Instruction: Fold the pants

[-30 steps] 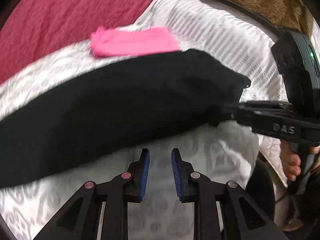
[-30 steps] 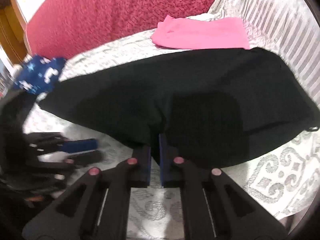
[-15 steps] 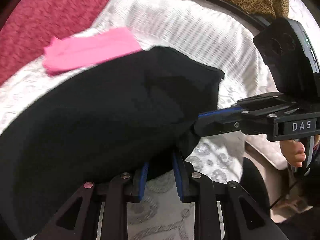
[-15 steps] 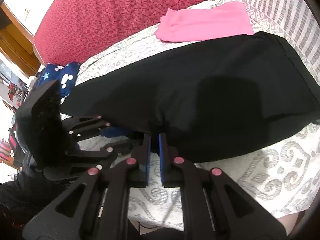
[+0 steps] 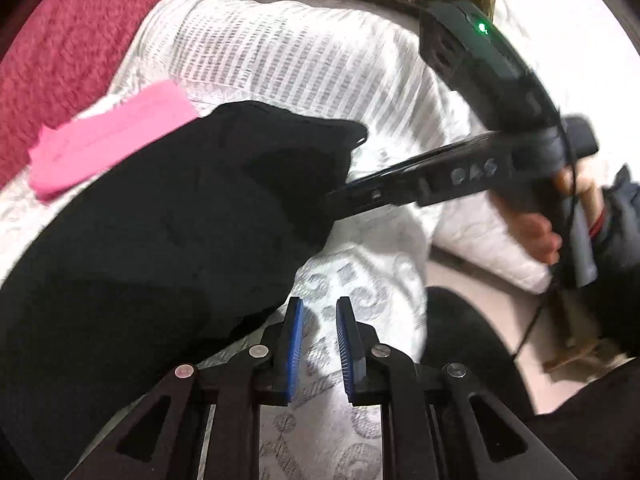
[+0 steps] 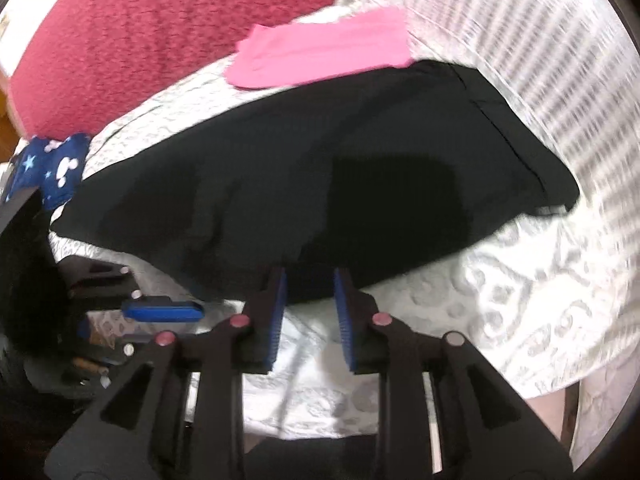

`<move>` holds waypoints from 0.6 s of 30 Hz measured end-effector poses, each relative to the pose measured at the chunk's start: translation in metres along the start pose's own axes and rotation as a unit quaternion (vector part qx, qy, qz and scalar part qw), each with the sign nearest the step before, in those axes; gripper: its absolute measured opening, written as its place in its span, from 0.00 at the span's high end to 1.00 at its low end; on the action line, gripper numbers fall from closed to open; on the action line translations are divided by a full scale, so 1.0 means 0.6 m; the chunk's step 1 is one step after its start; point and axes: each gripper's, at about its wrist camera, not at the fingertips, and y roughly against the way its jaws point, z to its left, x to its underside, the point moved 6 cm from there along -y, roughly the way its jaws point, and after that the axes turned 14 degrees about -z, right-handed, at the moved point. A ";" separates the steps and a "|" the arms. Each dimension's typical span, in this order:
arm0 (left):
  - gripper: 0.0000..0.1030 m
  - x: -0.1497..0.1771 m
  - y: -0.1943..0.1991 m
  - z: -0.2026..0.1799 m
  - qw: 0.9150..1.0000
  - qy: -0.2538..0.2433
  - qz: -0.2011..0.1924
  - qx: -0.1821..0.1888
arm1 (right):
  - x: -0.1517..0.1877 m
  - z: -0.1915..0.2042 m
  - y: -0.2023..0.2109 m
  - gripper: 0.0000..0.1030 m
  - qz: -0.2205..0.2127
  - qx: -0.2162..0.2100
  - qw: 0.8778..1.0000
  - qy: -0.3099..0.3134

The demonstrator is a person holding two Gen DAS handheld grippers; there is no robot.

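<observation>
Fingers of both grippers parted and empty at the near edge of the black pants (image 6: 320, 168).

Left gripper (image 5: 318, 312): blue pads closing slightly, only patterned bedspread (image 5: 360, 280) between them, pants just to its left. Right gripper (image 6: 309, 280): jaws just opening, tips over the pants' near hem, pads not pressing it. Pants lie spread across the bed, a folded pink garment (image 6: 324, 54) touching their far edge, a star-print blue cloth (image 6: 56, 168) by one end, red blanket (image 6: 160, 20) beyond. Bare bedspread lies along the near bed edge.
</observation>
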 end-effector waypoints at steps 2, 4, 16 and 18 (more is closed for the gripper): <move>0.79 0.006 0.006 0.012 0.999 0.003 -0.004 -0.033 | 0.009 -0.010 0.005 0.74 0.007 -0.009 1.000 -0.022; 0.67 0.012 0.005 0.027 0.998 0.006 0.001 -0.060 | 0.020 -0.019 0.011 0.67 0.010 -0.012 0.999 -0.029; 0.94 -0.010 -0.046 0.067 0.986 0.080 -0.008 -0.147 | -0.025 -0.182 -0.008 0.46 -0.062 0.019 0.952 -0.298; 0.95 -0.010 -0.022 0.066 0.987 0.096 -0.034 -0.124 | -0.039 -0.208 -0.014 0.93 -0.069 0.051 0.955 -0.285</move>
